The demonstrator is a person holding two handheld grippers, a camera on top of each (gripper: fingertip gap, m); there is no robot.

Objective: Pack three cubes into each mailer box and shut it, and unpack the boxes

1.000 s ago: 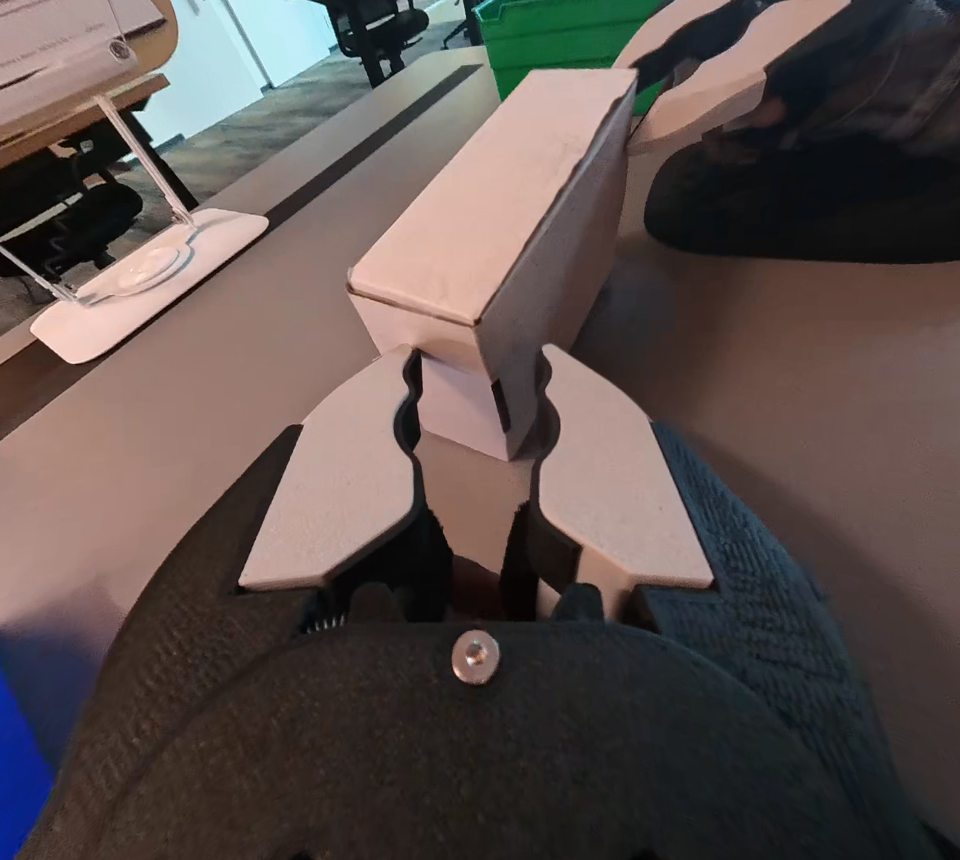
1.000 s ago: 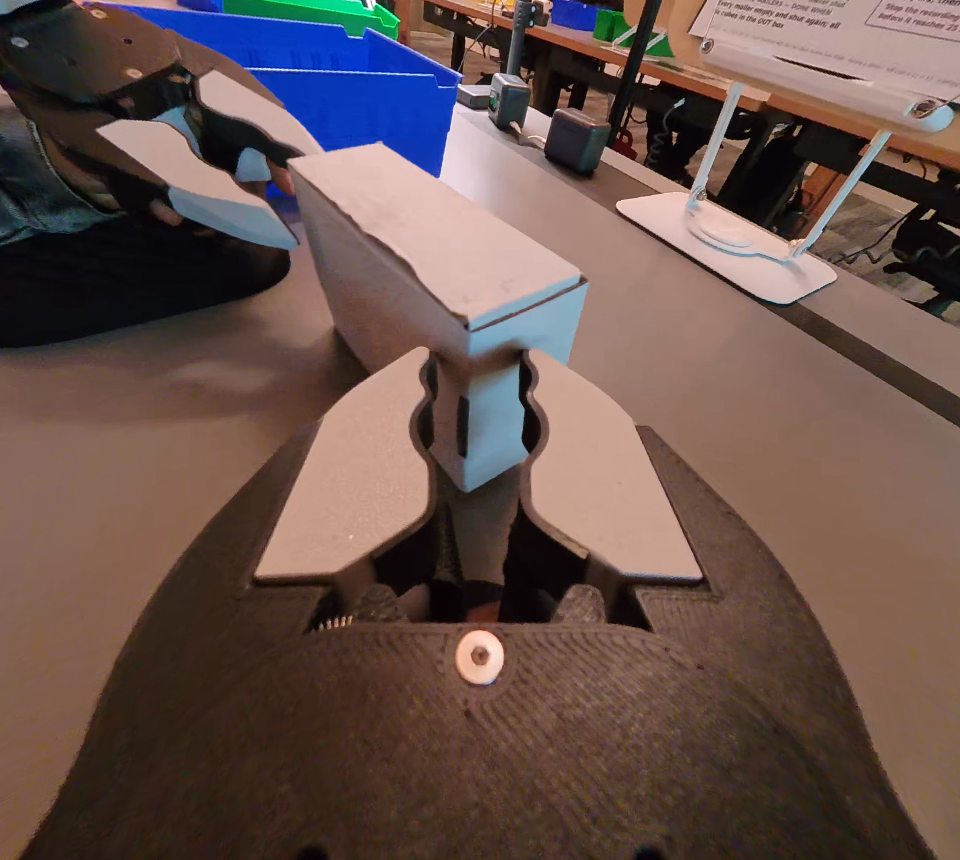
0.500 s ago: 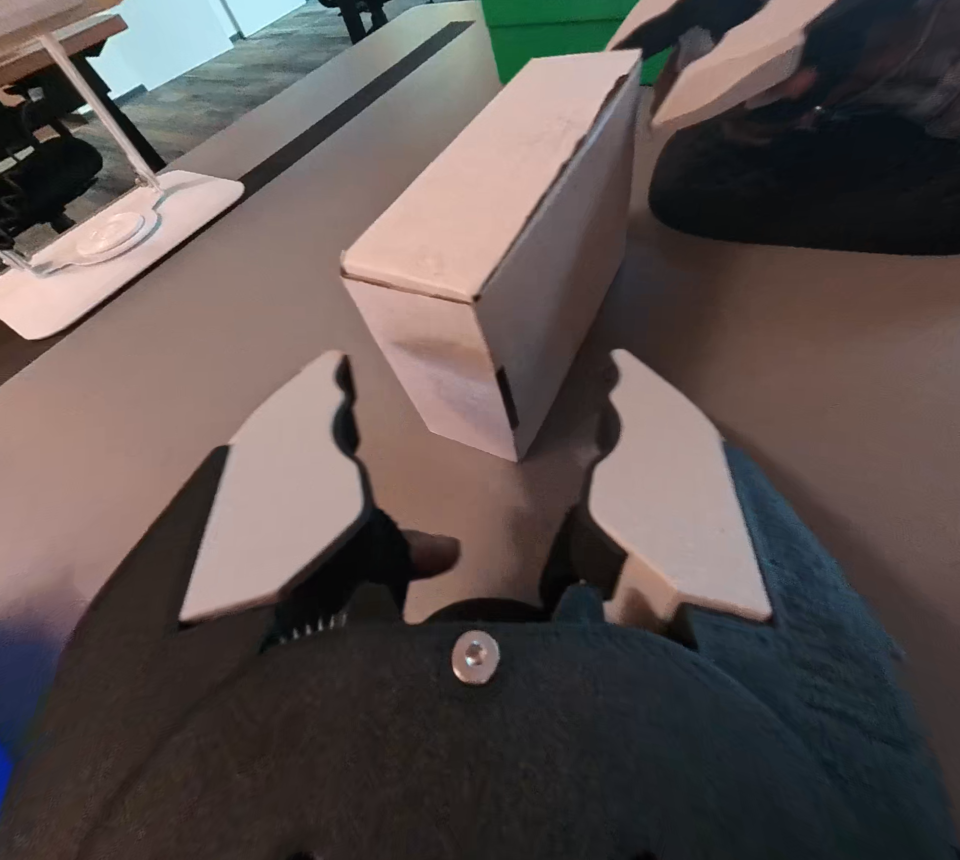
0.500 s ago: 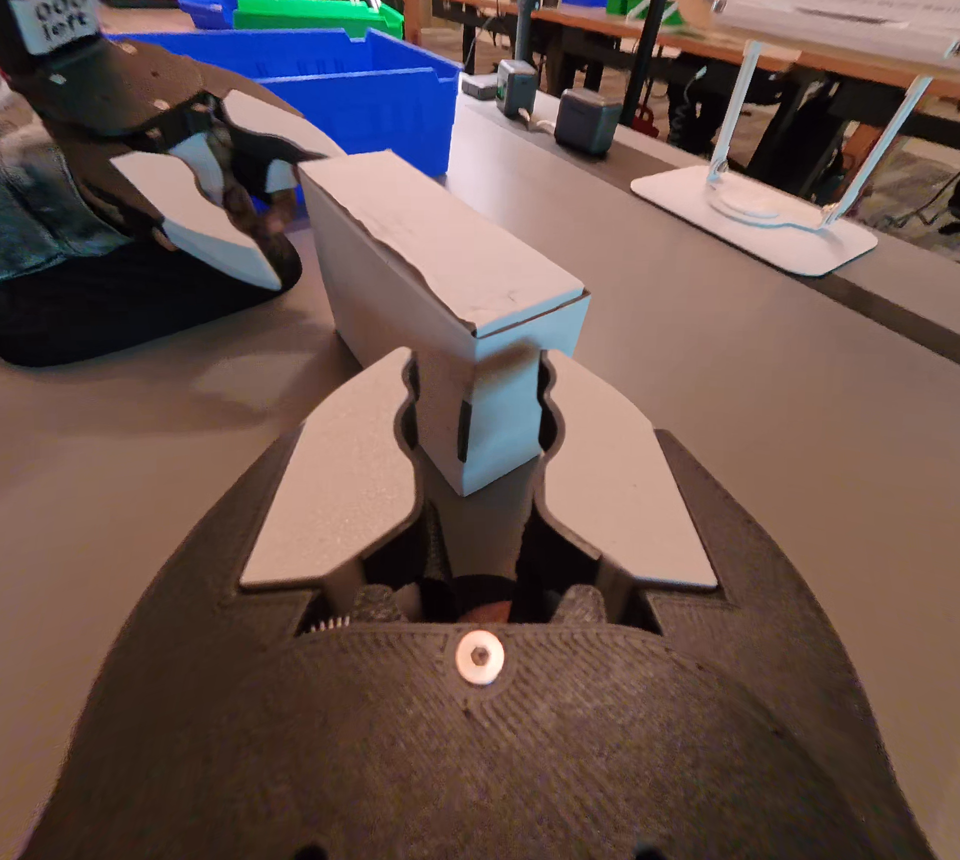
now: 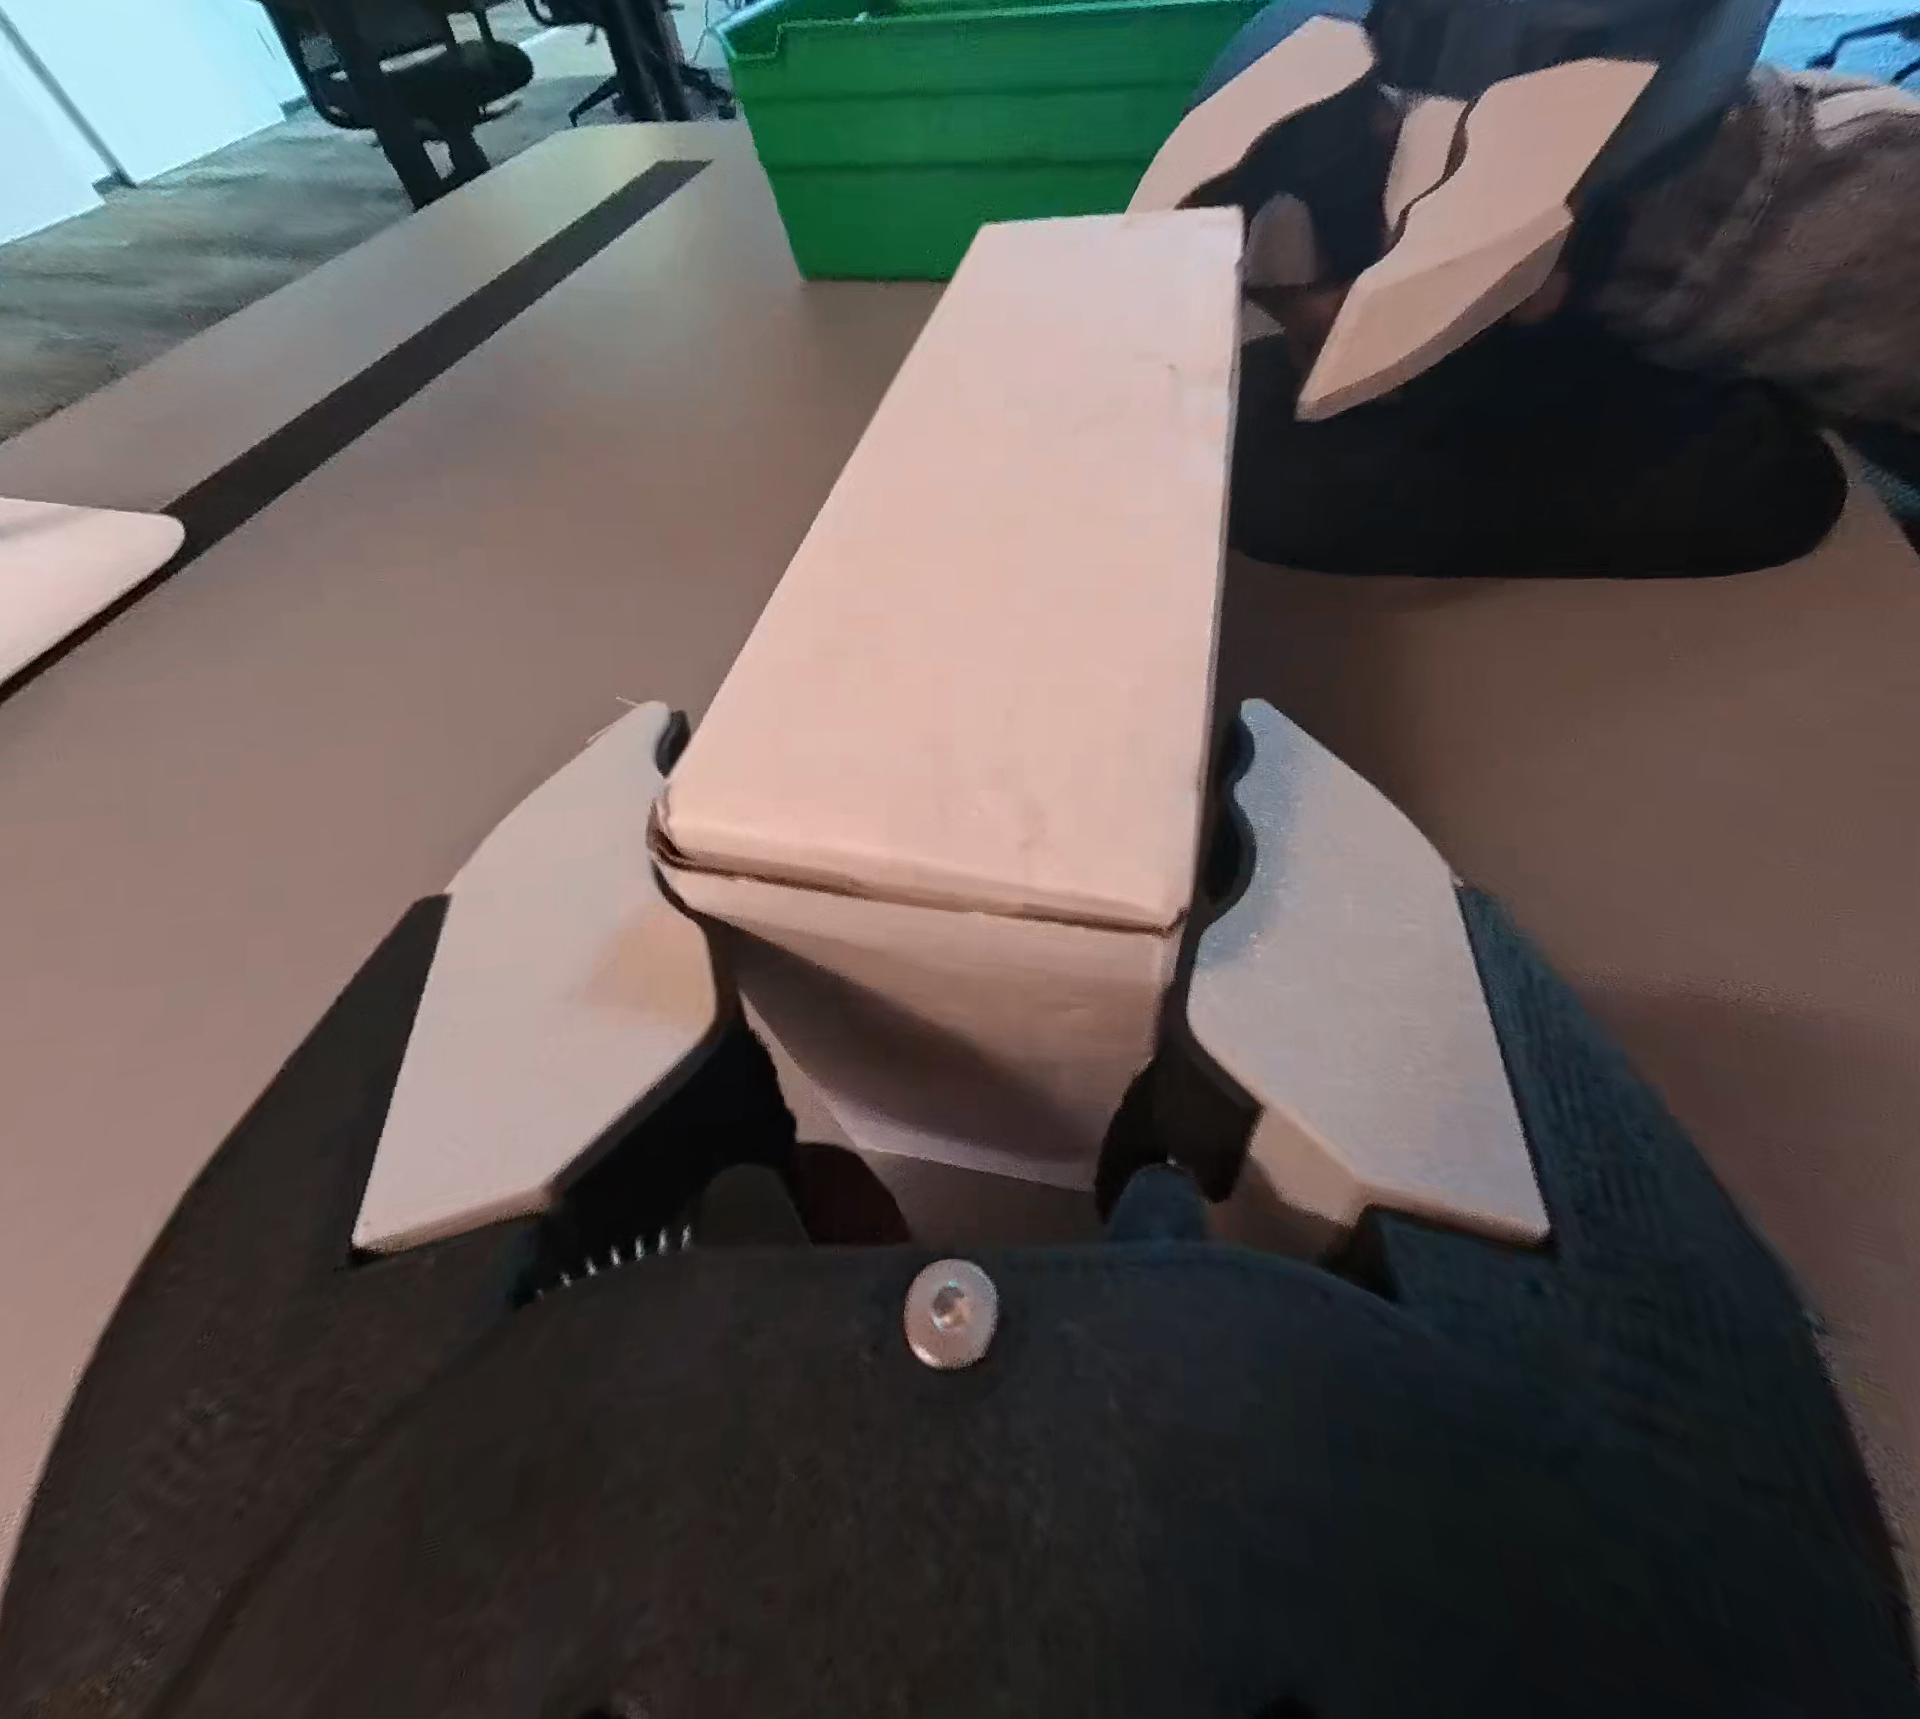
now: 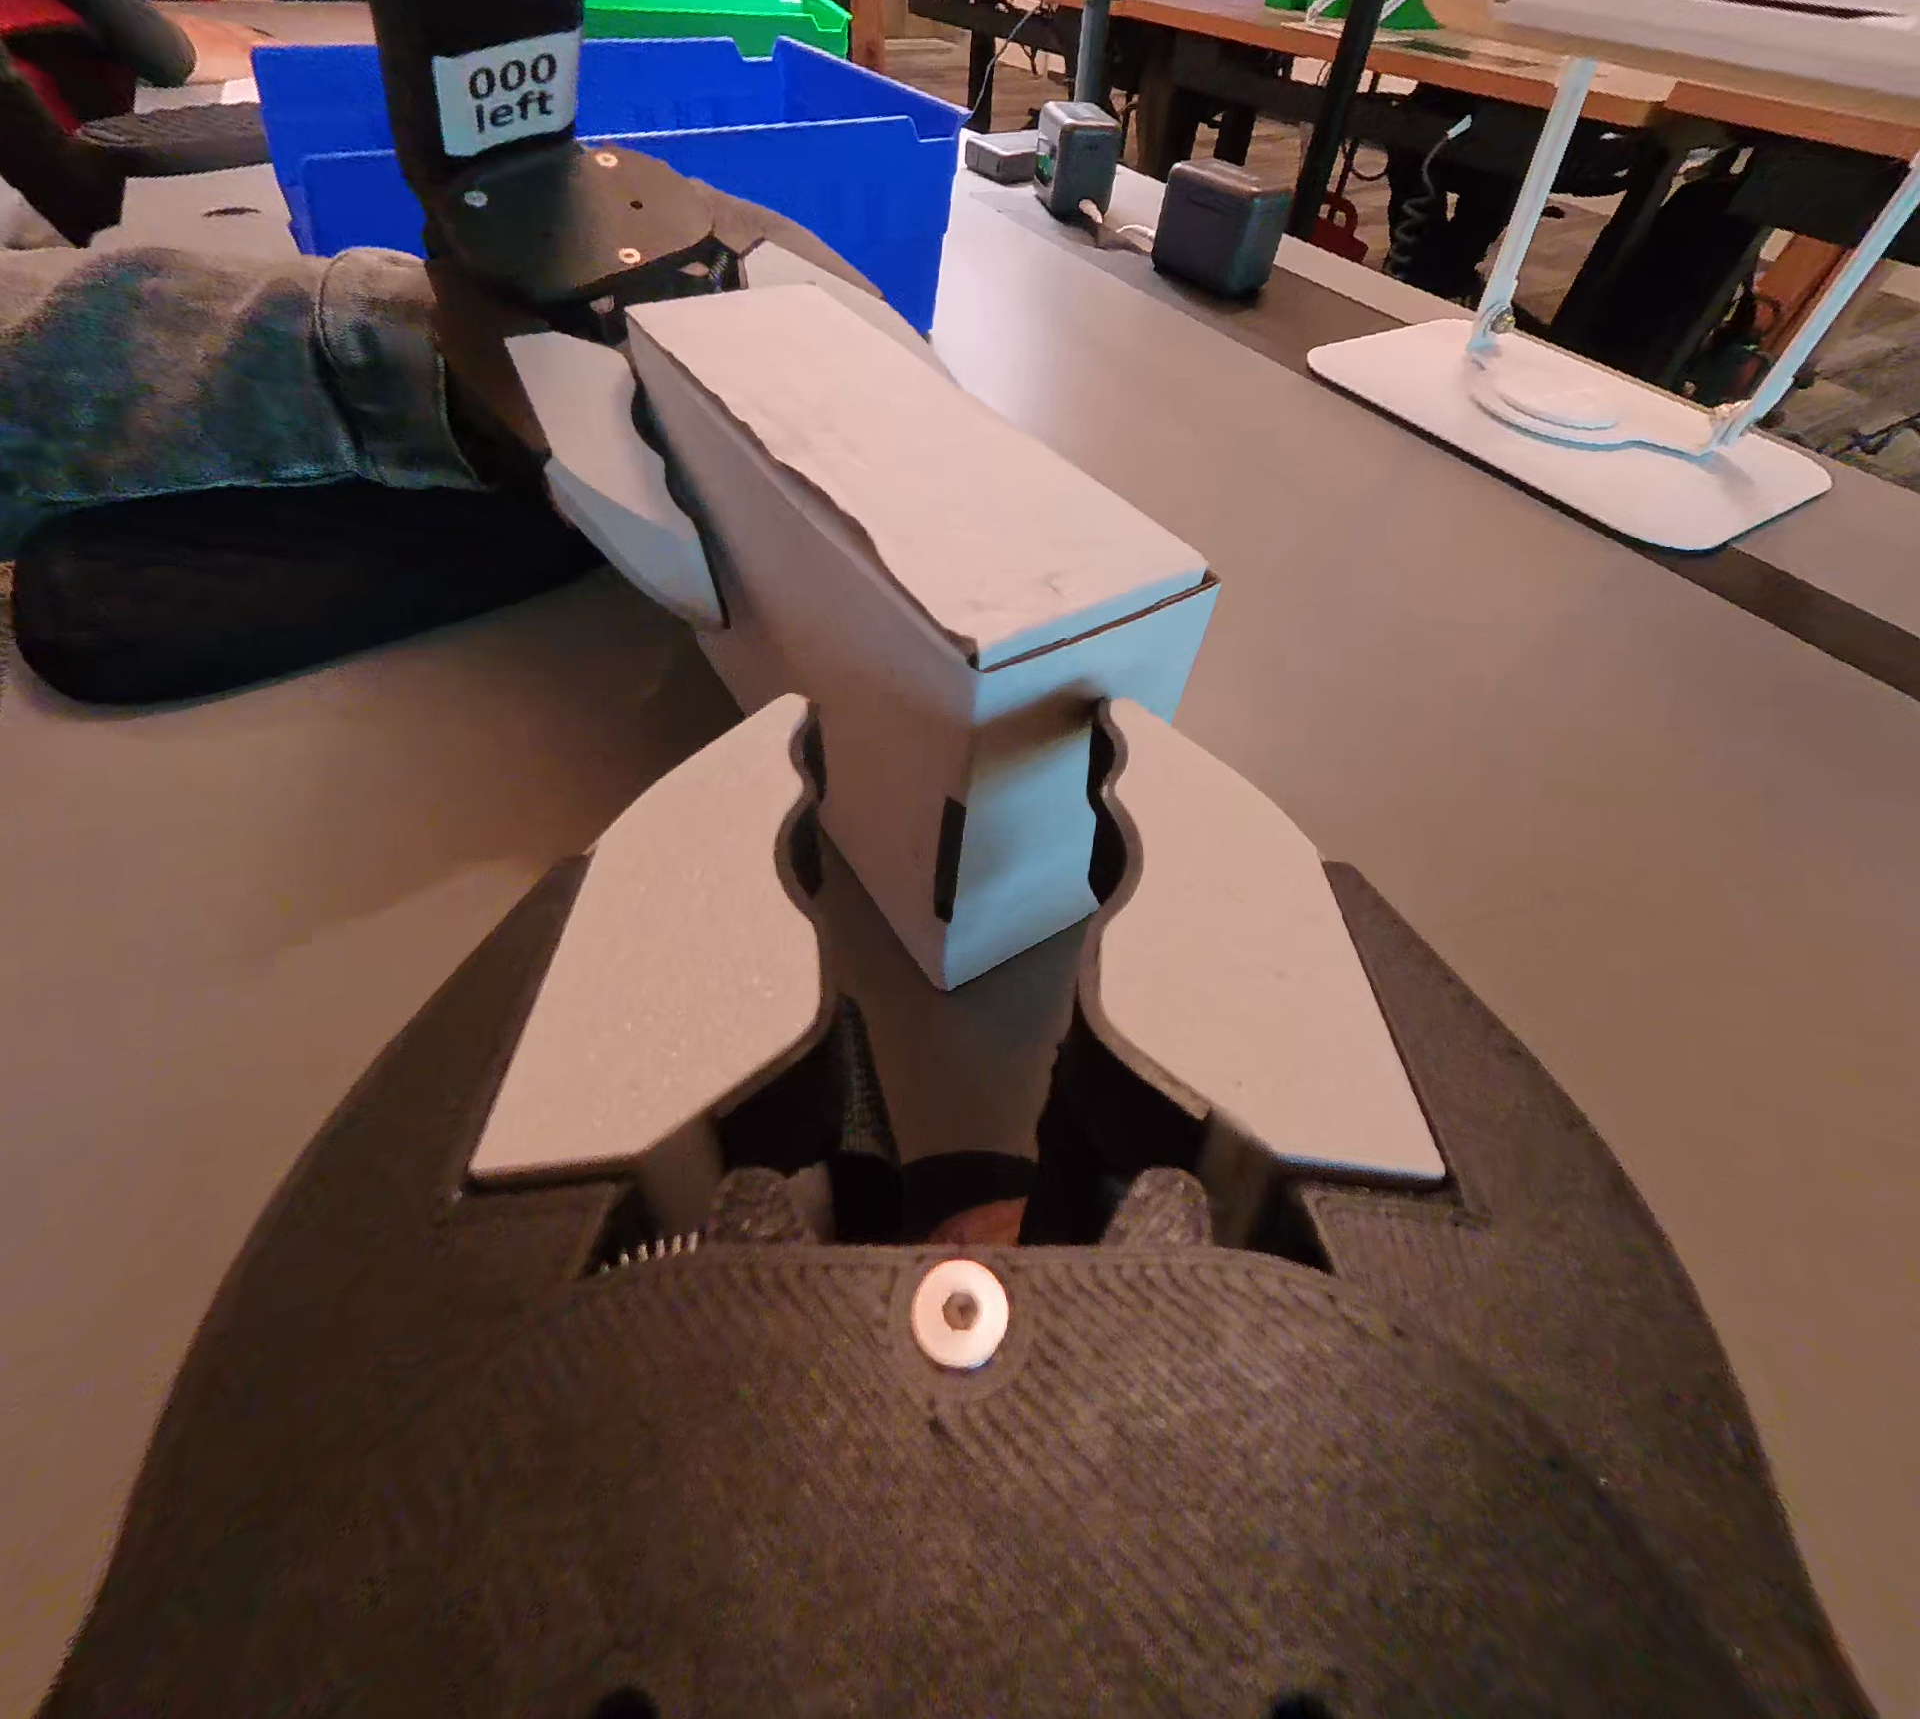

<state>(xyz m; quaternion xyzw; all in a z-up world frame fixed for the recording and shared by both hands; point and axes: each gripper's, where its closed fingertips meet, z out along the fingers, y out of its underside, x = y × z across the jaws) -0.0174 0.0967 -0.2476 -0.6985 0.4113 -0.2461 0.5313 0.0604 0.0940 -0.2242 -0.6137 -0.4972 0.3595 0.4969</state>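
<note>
Lengthwise on the grey table (image 6: 1455, 838) lies the shut white mailer box (image 5: 997, 547), its long axis running from one claw to the other. The left gripper (image 5: 940, 848) clasps one end across its width; the right gripper (image 6: 951, 822) pinches the opposite end's lower corner.

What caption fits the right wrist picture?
Two grippers, right and left, hold a closed white mailer box by its ends.
</note>
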